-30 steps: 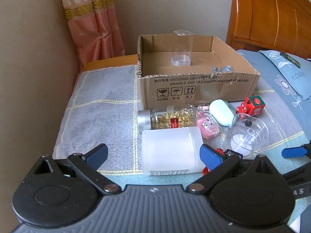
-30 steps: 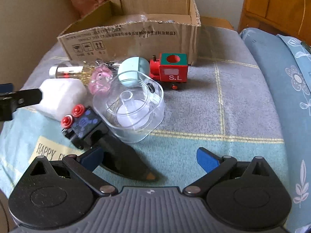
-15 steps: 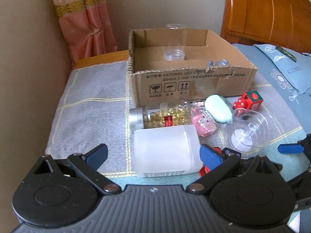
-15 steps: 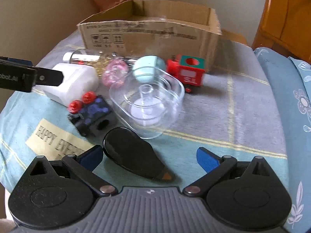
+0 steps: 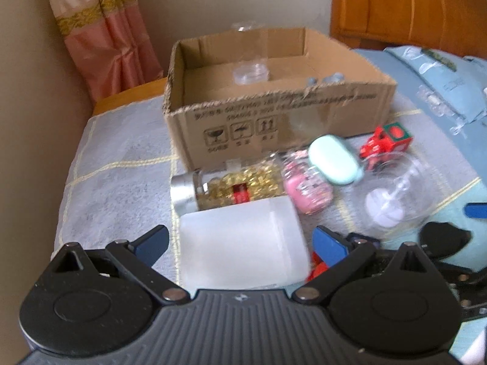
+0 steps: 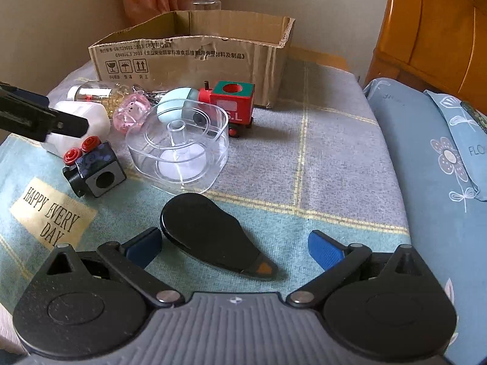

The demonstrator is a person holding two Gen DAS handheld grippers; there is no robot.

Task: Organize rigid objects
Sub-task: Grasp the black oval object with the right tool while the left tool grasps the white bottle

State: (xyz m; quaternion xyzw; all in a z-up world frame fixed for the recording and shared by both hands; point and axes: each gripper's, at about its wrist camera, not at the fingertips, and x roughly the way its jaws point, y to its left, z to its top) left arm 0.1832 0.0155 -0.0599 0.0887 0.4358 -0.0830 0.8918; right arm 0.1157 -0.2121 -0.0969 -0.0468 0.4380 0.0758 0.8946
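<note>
Left hand-held gripper [image 5: 240,240] moved closer, jaws wide around white jar [image 5: 243,243], right hand-held gripper [image 6: 234,243] pulled back, wide over black case [image 6: 210,231].

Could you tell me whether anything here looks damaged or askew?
The cardboard box has a ragged, torn top edge. In front of it, the white bottle and the capsule jar lie on their sides rather than upright.
</note>
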